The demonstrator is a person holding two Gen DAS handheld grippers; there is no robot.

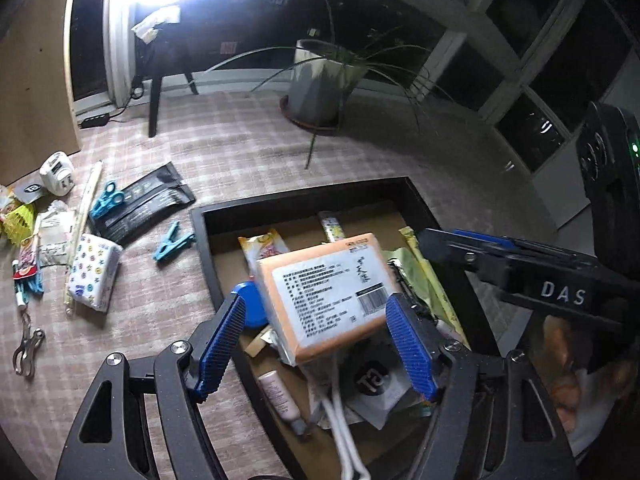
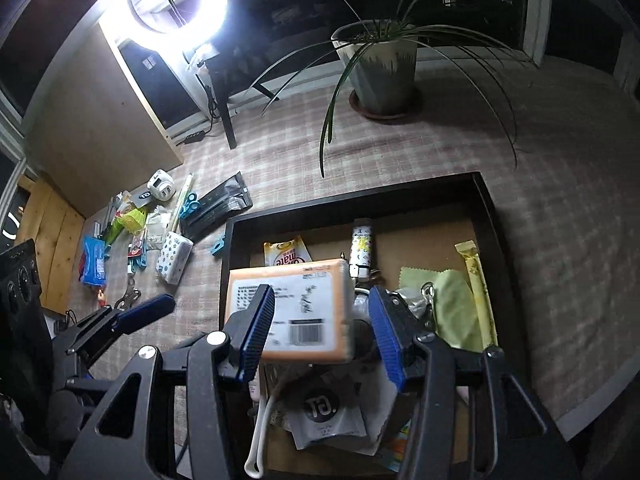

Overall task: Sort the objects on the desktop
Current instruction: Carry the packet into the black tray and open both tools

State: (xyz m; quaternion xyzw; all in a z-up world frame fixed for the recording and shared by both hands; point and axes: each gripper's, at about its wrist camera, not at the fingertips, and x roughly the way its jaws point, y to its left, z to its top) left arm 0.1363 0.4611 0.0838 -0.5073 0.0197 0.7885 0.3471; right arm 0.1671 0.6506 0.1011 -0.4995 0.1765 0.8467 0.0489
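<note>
Checked cloth (image 2: pixel 560 128) covers the tabletop, lit by a ring light (image 2: pixel 180 0) standing at the far edge beside dark windows (image 1: pixel 540 40) and a potted spider plant (image 2: pixel 380 64). Both grippers sit above a black tray (image 2: pixel 492 208) already crowded with sachets, a green cloth (image 2: pixel 452 304) and a lighter. The left gripper (image 1: pixel 320 344) and the right gripper (image 2: pixel 324 332) each show fingers spread wide, gripping nothing. An orange packet (image 1: pixel 332 296) with a white barcode label appears between the fingers, over the tray. Clips, scissors (image 1: pixel 106 198) and a tissue pack (image 1: pixel 94 272) lie scattered on the cloth to the left.
</note>
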